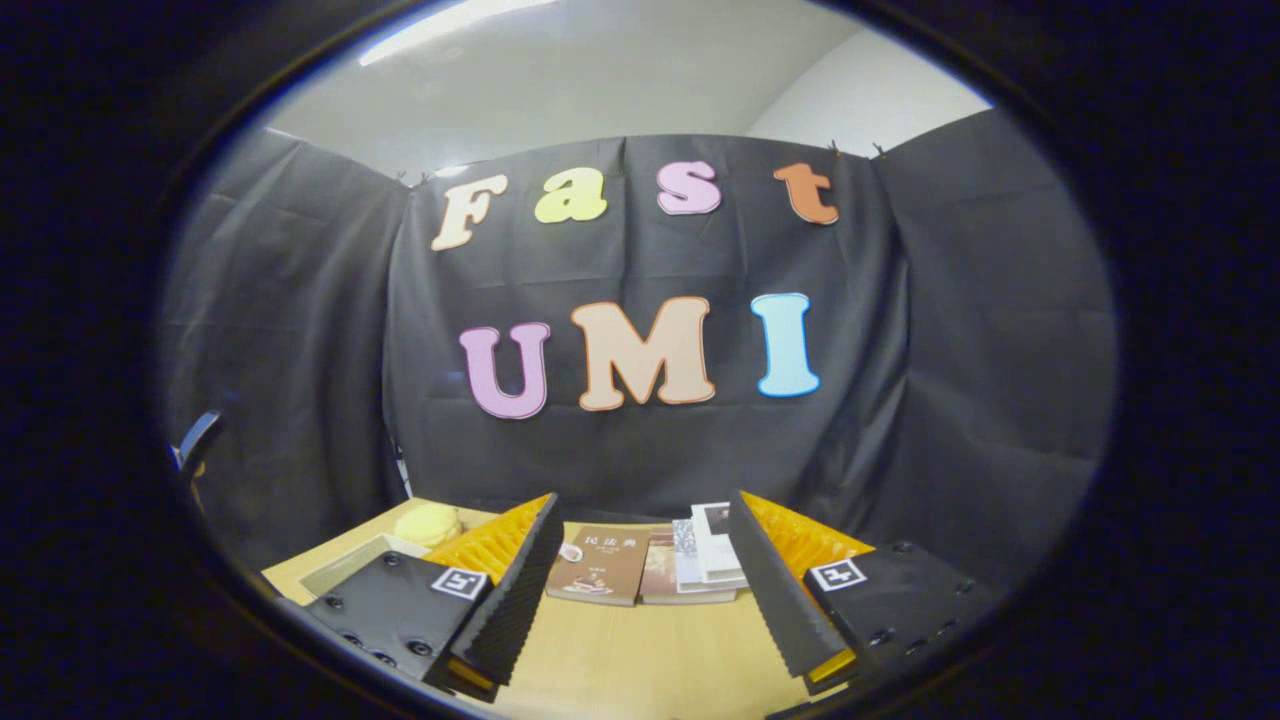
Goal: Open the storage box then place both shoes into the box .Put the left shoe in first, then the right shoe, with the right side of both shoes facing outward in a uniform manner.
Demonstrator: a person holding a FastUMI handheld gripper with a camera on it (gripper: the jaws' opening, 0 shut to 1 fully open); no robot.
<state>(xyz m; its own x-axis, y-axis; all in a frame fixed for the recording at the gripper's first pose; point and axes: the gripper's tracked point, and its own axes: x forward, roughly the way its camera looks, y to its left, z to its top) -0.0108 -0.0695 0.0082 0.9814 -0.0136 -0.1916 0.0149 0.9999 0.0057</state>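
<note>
My gripper [645, 560] is held level above a light wooden table [640, 660], looking toward the booth's back wall. Its two fingers [515, 590] stand wide apart, open, with nothing between them. No shoe or storage box can be made out from here.
Beyond the fingers, several books [600, 565] lie side by side at the far edge of the table, with lighter ones [710, 555] to their right. A pale yellow round thing [428, 523] and a flat grey tray [350, 565] sit beyond the left finger.
</note>
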